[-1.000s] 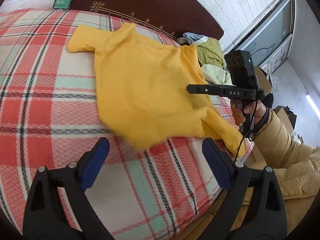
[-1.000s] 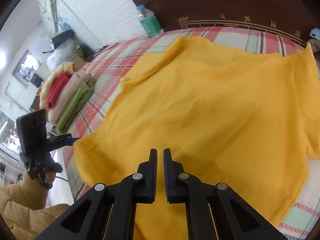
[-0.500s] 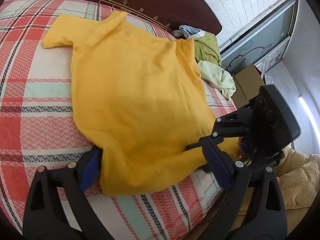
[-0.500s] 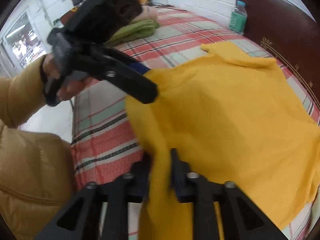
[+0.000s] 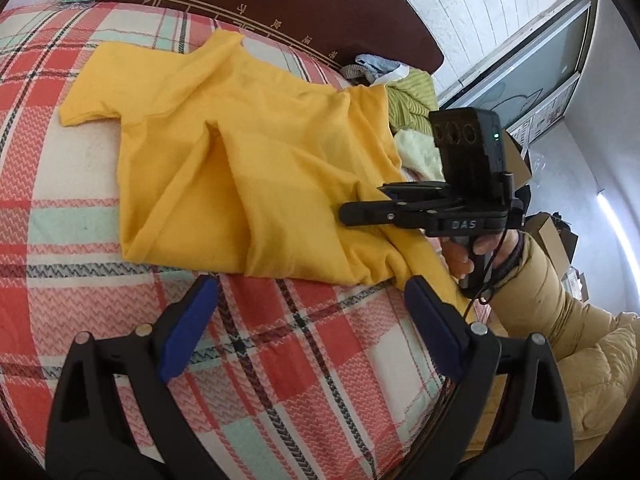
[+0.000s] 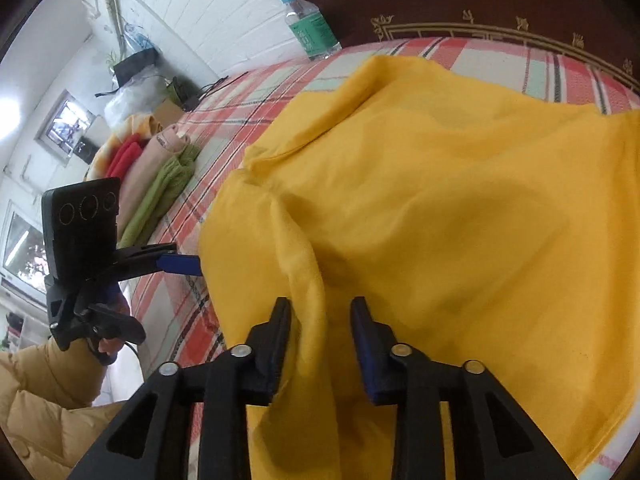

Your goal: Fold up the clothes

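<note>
A yellow T-shirt (image 5: 248, 152) lies rumpled on the plaid bedsheet (image 5: 80, 208), collar toward the headboard, with a raised crease down its middle. My left gripper (image 5: 312, 312) is open over bare sheet just short of the shirt's near hem, nothing between its pads. In the right wrist view it (image 6: 184, 258) sits at the shirt's left edge. My right gripper (image 6: 320, 312) has its jaws opening; a loose ridge of the yellow T-shirt (image 6: 440, 200) runs between the pads, which do not press on it. From the left wrist view it (image 5: 362, 202) hovers over the shirt's right side.
A dark wooden headboard (image 5: 280, 8) backs the bed. A water bottle (image 6: 308, 28) stands by it. Folded clothes (image 6: 152, 168) are stacked on the bed's far left side. Unfolded garments (image 5: 408, 96) lie heaped at the right. A yellow padded sleeve (image 5: 560, 312) reaches in from the bed edge.
The right jaws, shut on the shirt's hem half a second ago, have parted. The left gripper has drawn back off the hem. The shirt now shows a raised crease.
</note>
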A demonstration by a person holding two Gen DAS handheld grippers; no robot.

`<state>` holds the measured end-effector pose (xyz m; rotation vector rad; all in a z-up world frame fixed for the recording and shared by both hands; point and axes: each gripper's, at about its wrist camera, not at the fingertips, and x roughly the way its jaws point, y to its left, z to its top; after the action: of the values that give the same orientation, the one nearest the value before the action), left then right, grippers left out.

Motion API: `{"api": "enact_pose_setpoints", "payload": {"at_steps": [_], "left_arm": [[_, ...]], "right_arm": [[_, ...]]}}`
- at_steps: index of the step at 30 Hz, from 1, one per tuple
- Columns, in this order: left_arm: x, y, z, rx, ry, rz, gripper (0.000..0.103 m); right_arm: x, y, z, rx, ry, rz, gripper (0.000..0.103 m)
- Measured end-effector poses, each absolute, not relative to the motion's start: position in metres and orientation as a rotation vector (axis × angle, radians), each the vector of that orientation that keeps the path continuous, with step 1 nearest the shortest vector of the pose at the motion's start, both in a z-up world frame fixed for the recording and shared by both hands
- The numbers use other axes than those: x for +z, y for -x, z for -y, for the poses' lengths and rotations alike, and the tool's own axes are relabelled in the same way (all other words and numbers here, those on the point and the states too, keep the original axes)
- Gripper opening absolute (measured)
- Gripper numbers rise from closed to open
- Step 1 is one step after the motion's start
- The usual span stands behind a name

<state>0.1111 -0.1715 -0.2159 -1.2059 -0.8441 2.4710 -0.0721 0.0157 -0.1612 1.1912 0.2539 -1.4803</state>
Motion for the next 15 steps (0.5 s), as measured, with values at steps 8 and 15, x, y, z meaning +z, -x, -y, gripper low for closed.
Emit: {"api": "enact_pose_setpoints", "payload": {"at_steps": [8, 15], "left_arm": [[-0.216, -0.084, 0.15, 2.484, 1.244, 0.662, 0.09], [-0.205, -0.083, 0.158, 2.461, 1.247, 0.601, 0.02]], "right_arm": [[-0.106, 0.029, -0.077, -1.569, -1.0, -0.239, 0.042], [-0.11, -0.019, -0.11, -1.623, -0.997, -0.342, 0.042]]}}
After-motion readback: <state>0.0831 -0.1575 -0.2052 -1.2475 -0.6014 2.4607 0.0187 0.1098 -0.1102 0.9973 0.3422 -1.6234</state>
